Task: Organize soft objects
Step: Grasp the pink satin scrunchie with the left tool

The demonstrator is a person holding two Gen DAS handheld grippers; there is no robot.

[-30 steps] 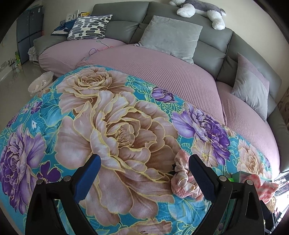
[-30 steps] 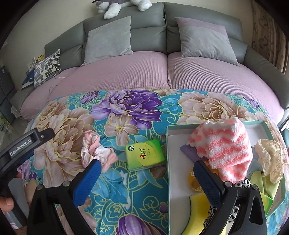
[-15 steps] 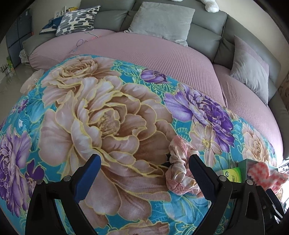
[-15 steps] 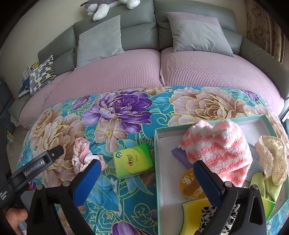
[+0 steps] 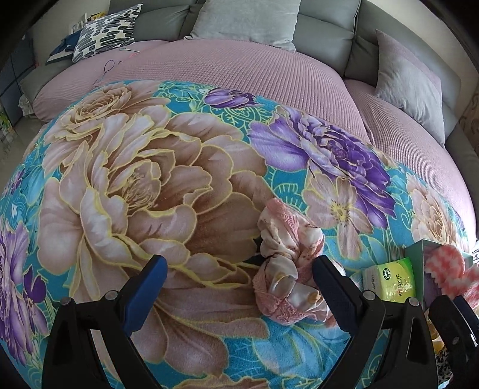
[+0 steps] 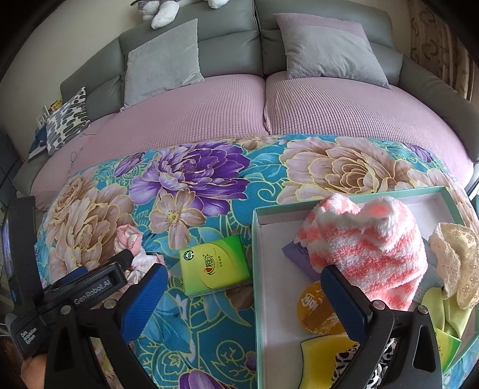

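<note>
Reading "GenRobot.AI", left gripper (image 6: 98, 269) nears pink scrunchie (image 5: 287, 269).

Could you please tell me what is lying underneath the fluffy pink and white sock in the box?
Under the sock, a purple packet sticks out at its left and an orange disc near its lower edge. Whatever lies beneath its middle is covered.

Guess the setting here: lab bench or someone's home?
A home, most likely a living room. A grey sofa with mauve seat covers and throw cushions fills the background, a plush toy lies on its backrest, and the work surface is a floral blanket, not a bench.
</note>
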